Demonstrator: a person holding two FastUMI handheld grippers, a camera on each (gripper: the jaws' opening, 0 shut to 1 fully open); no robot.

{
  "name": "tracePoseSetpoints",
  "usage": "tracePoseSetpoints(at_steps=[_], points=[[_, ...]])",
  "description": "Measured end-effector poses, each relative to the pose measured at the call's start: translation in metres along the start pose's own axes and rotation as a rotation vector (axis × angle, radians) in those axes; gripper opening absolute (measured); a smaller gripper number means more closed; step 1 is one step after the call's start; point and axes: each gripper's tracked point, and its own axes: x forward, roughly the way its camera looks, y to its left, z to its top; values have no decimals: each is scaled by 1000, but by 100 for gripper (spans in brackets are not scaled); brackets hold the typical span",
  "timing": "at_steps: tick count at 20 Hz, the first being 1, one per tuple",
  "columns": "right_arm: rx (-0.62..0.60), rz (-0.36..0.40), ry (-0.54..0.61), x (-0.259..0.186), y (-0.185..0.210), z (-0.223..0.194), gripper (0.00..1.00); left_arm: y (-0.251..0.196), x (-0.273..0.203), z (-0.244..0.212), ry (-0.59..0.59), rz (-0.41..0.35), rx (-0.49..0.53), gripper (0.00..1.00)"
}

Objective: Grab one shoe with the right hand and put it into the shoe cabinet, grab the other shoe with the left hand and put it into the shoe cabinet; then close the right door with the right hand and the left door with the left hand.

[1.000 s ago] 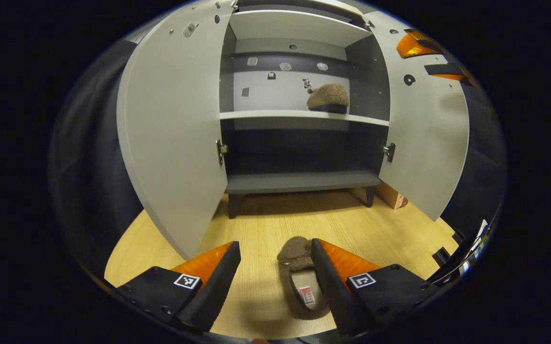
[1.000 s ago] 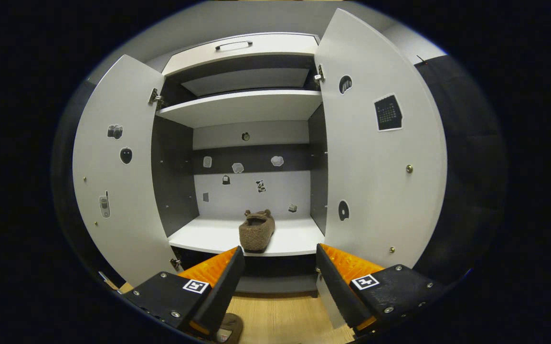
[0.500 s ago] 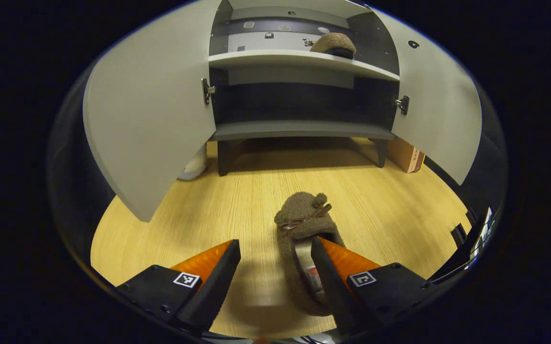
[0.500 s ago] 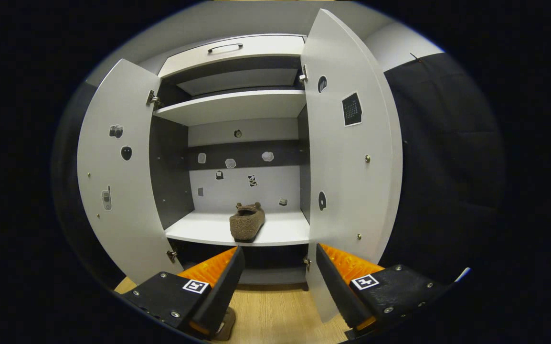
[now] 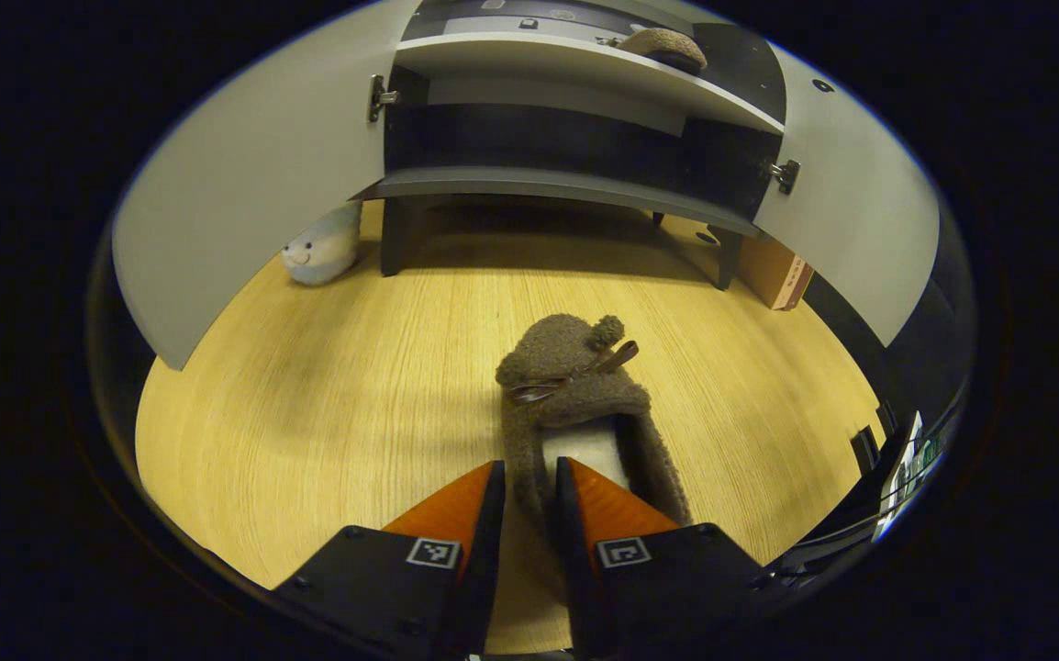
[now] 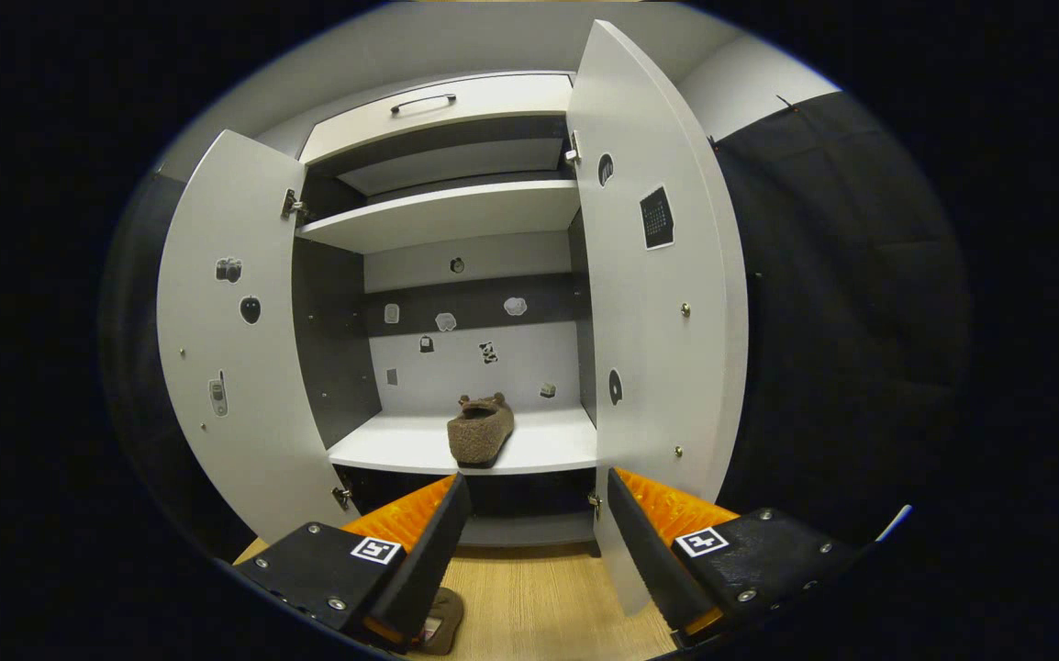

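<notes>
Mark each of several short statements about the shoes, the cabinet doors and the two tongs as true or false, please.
1. One brown fuzzy slipper lies on a white shelf inside the shoe cabinet. True.
2. Both cabinet doors are closed. False: the left door and the right door stand open.
3. The left tongs pinch the side wall of the slipper on the floor. True.
4. The right tongs hold a shoe. False: they are open and empty.
5. A pale plush toy sits on the top shelf. False: it is on the floor by the cabinet.
</notes>
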Motion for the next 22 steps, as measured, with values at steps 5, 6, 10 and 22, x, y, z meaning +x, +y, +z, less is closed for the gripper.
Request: tracePoseSetpoints(at_steps=[5,6,10,22], points=[[-9,14,-12,-4,8,3,93,13,-1,8,71,44,12,5],[-15,17,-17,-6,10,4,93,12,-5,15,74,34,-3,7],[-20,42,-38,-9,17,10,93,2,-45,47,46,7,-37,7],[-39,112,-71,-4,35,16,93,-24,-172,248,-263,-25,-47,7]])
